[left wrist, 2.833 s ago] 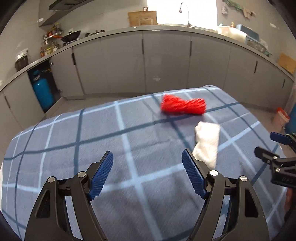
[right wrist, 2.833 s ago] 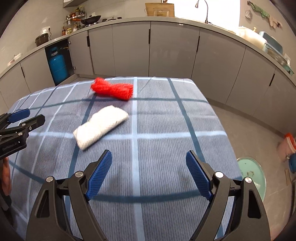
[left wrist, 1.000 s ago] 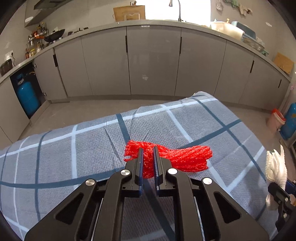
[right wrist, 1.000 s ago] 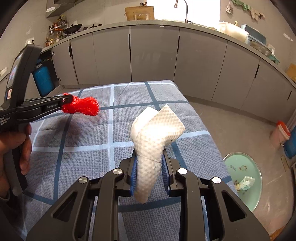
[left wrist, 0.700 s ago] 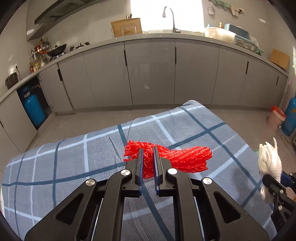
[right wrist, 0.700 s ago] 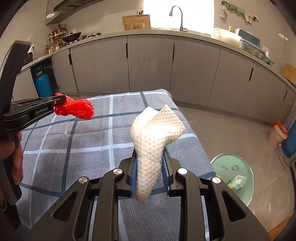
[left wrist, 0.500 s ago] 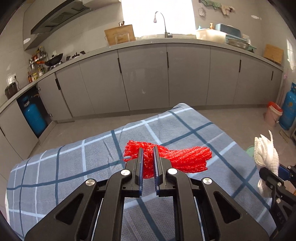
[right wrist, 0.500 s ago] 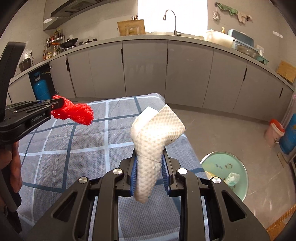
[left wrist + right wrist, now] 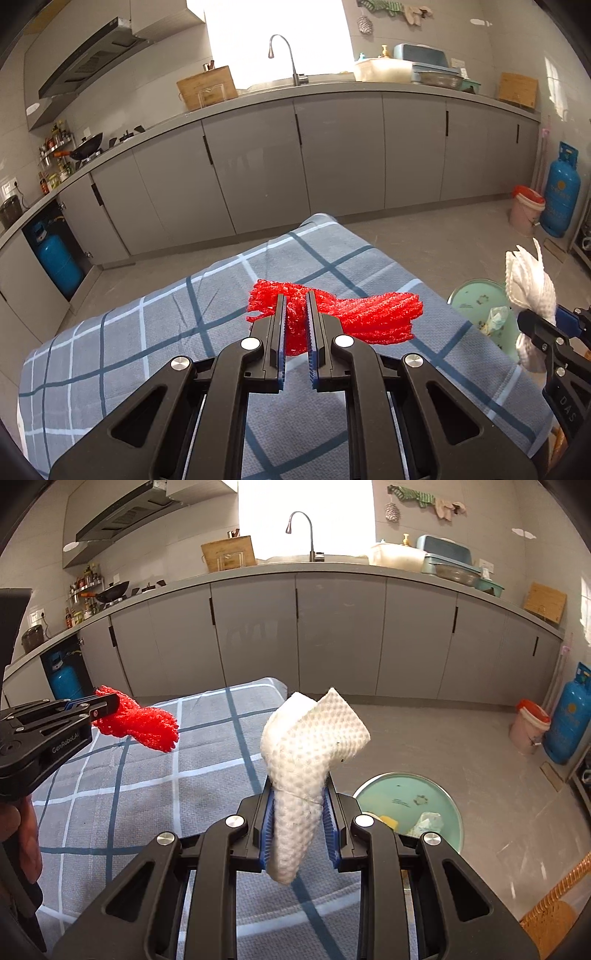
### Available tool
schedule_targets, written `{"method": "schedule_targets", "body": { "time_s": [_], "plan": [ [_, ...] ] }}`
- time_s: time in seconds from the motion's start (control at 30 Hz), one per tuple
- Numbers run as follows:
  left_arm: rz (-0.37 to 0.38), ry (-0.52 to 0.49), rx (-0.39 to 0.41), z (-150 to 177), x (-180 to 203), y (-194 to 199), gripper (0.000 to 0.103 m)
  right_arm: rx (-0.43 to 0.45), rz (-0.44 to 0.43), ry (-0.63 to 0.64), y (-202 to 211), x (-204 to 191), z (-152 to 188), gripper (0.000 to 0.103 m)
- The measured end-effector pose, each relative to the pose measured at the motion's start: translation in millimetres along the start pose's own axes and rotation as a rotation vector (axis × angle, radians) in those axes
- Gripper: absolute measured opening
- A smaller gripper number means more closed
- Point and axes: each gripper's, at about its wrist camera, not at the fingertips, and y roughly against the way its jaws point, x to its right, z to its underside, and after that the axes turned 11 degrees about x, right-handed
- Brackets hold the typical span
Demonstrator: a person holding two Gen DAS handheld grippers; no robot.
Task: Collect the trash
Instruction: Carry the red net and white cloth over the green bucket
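Both grippers are loaded: the left gripper (image 9: pixel 295 325) is clenched on a crumpled red mesh foam sleeve (image 9: pixel 369 315), held up above the blue-grey checked cloth surface (image 9: pixel 147 332), and the right gripper (image 9: pixel 298 819) pinches a folded white dimpled paper towel (image 9: pixel 306 746). A round mint-green trash bin (image 9: pixel 402 786) stands on the floor just past the surface edge. Best to carry each piece squarely over the bin's mouth before letting go, right one first, since light scraps drift.
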Motion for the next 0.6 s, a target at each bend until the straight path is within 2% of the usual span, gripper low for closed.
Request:
{"method": "schedule_targets", "body": {
  "time_s": [0.6],
  "plan": [
    [0.081,-0.084,0.009,-11,68,-10,0.011,-0.010,0.081,-0.081,3,67,14,0.025]
  ]
}}
